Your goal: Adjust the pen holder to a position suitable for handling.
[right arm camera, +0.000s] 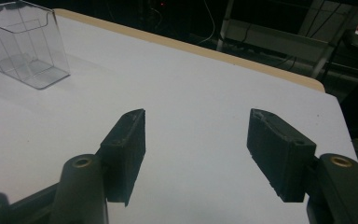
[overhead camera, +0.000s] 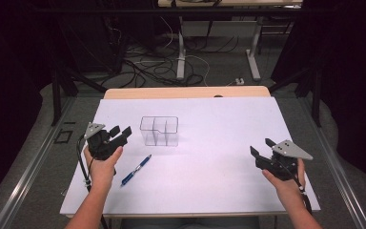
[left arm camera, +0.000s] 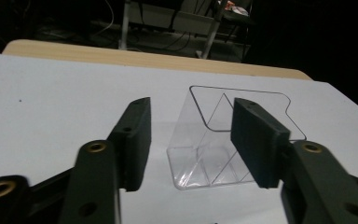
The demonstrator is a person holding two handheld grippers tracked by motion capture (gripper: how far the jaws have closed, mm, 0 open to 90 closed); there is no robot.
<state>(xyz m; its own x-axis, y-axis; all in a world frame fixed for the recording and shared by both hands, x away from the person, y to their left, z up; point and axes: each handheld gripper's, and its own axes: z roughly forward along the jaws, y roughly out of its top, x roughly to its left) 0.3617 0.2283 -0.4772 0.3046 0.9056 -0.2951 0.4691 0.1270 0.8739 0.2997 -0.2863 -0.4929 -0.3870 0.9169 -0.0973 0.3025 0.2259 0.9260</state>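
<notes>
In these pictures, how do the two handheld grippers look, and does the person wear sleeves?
Both the left gripper and the right gripper are black, each with two flat rectangular jaws on arms with brass-coloured rivets. Each carries a grey three-cornered plate on top, and a dark cable trails from each. The forearms are bare, with no sleeves in the high view.

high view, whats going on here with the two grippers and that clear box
A person holds a black two-jaw gripper in each hand over a white table. Both are open and hold nothing. The left gripper points at a clear plastic divided box, empty and standing upright. A blue pen lies on the table beside the left hand. The right gripper hovers far from both.
</notes>
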